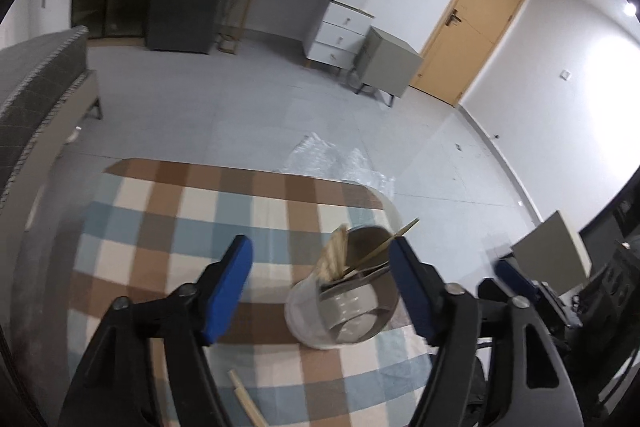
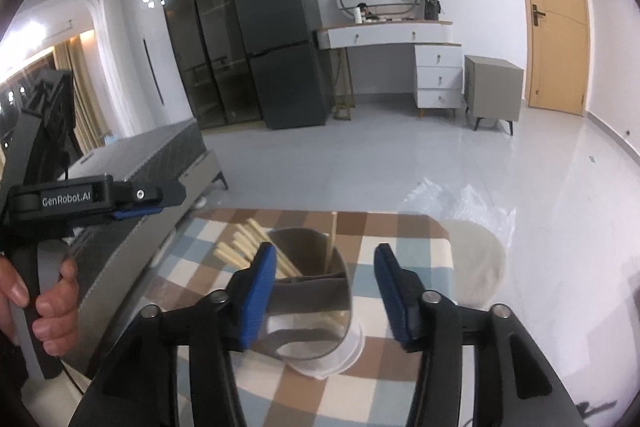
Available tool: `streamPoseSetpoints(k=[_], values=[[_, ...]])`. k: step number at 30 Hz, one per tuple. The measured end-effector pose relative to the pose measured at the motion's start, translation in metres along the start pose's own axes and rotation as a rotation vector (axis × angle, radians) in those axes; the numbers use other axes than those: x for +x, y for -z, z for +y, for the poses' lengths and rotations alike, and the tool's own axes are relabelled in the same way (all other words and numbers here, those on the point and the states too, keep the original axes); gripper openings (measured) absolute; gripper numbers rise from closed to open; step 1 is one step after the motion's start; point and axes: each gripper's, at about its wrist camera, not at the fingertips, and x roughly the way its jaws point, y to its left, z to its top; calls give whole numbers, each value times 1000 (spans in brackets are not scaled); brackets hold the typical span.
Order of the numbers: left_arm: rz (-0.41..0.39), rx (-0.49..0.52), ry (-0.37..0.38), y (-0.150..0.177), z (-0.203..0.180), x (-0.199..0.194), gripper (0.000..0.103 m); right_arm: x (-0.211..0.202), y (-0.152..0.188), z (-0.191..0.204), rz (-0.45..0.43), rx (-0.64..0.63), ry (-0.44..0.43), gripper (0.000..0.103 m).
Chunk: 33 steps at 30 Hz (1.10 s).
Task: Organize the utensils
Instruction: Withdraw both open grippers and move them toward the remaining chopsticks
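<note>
Utensil holder stands near the worktop's far right corner, wooden chopsticks upright inside. Left tool jaws apart, empty. Right tool jaws apart, empty. One loose chopstick lies at the near edge.

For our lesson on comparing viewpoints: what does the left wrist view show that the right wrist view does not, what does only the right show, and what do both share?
Only the left wrist view shows a loose wooden stick lying on the checked cloth near the bottom edge. Only the right wrist view shows a hand gripping the left gripper's handle, and bright lit curtains at far left. Both show the utensil holder with wooden utensils in it, the cloth, the wooden door, the white dresser, and open blue jaws holding nothing.
</note>
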Motion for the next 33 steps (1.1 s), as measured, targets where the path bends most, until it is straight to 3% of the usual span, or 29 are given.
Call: streamPoseSetpoints(k=[1,4,13,24,30,33], values=[[-4,5,-17,1,1,-1,77,-6,2,3,-11,2,5,65],[-18,49,-73,9,1,-13,79,-21,8,12,-51,1,31,80],[-130,72,-160,34,9,-53,93,-53,26,41,-111,15,25,96],[-176,81,-223,73,28,-67,98,-67,64,77,-128,0,16,103],[-163,36,-242,98,45,-57,98,-61,91,87,-91,2,15,103],[-151,31,-248,111,49,-53,98,-51,104,91,-32,5,-13,103]])
